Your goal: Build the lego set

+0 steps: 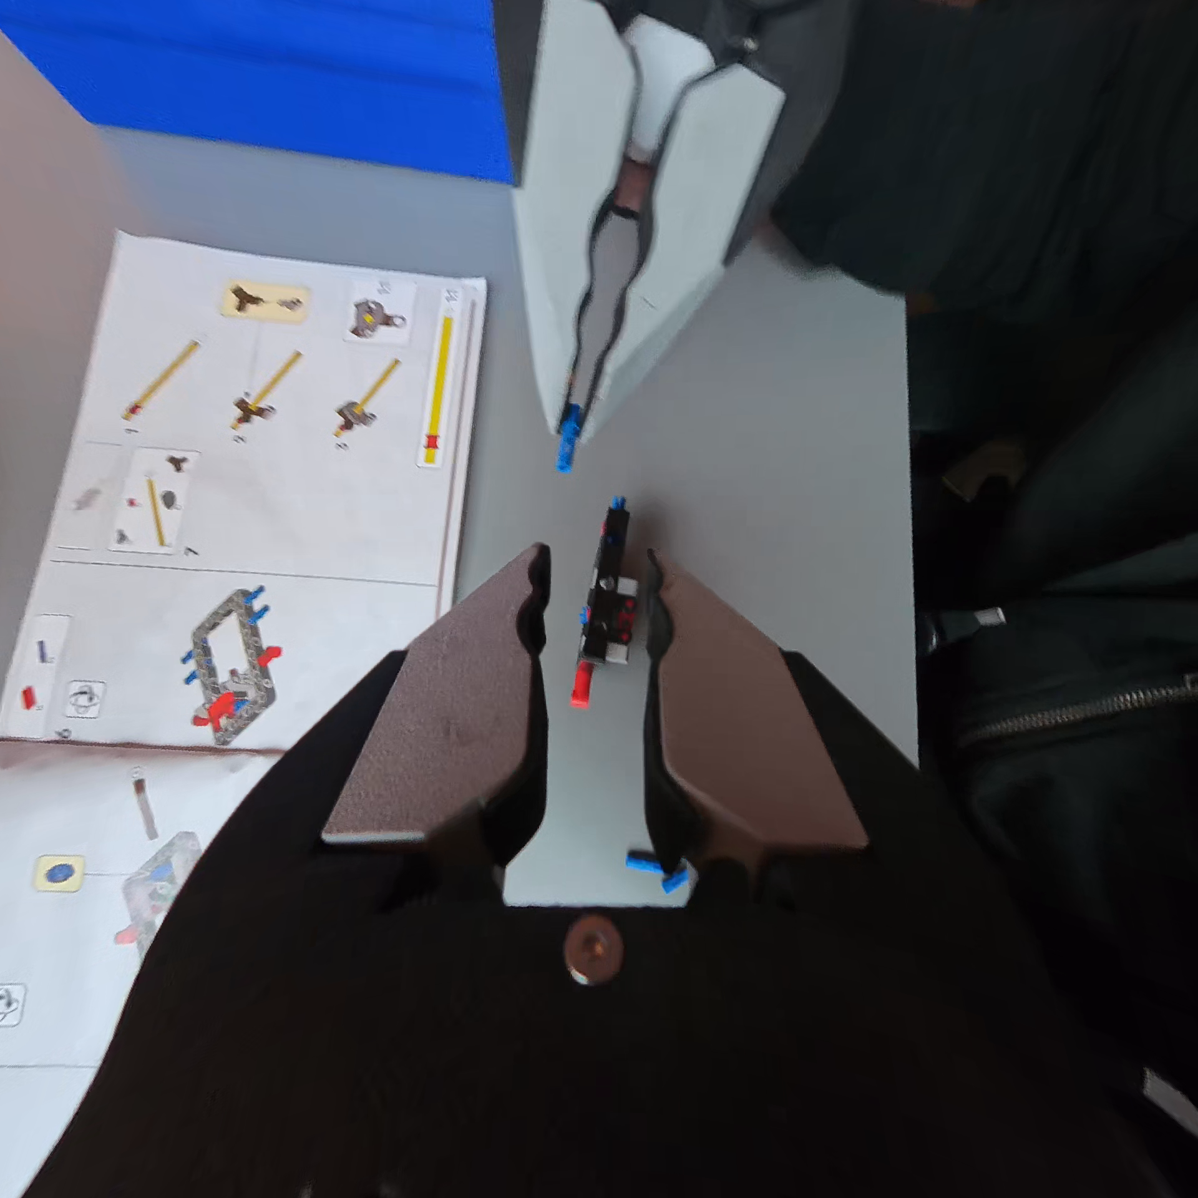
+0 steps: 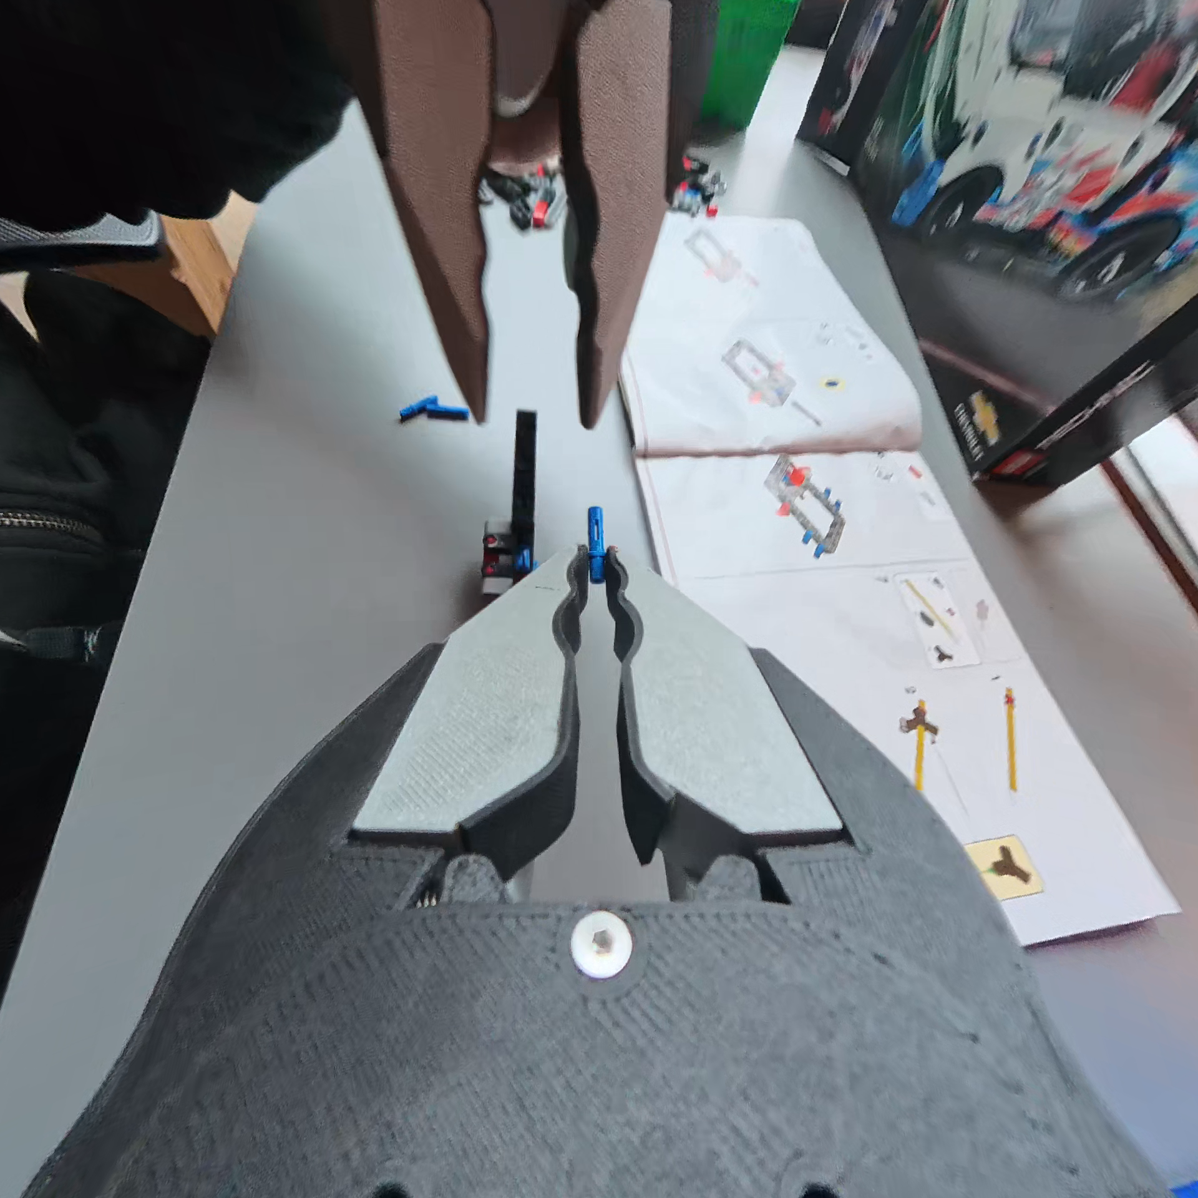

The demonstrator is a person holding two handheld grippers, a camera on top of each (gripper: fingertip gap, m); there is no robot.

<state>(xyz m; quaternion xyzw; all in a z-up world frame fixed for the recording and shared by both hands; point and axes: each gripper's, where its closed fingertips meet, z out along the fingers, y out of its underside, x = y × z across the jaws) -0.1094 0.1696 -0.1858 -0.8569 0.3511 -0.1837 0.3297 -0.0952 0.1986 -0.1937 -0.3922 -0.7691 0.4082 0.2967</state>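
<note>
The left gripper point(image 1: 599, 557), brown-fingered, is hanging with its fingers spread apart, gripping nothing. The black lego assembly point(image 1: 608, 596) is lying on the grey table point(image 1: 778, 454) in the gap between those fingers, touching neither, with bare table showing on both sides of it. Two loose blue pins point(image 1: 655, 869) are lying near the base of its right finger. The table's edge point(image 1: 911, 583) is running close outside that right finger, with a person's dark clothing beyond; the open instruction booklet point(image 1: 259, 486) is lying outside the left finger.

The right gripper point(image 2: 596, 561), grey-fingered, is pointing toward the left one, its tips clamping a blue pin point(image 2: 596, 541) that is sticking out past them. The assembly is sitting just left of those tips, apart from the pin. The lego box point(image 2: 1037, 227) is standing far beyond the booklet.
</note>
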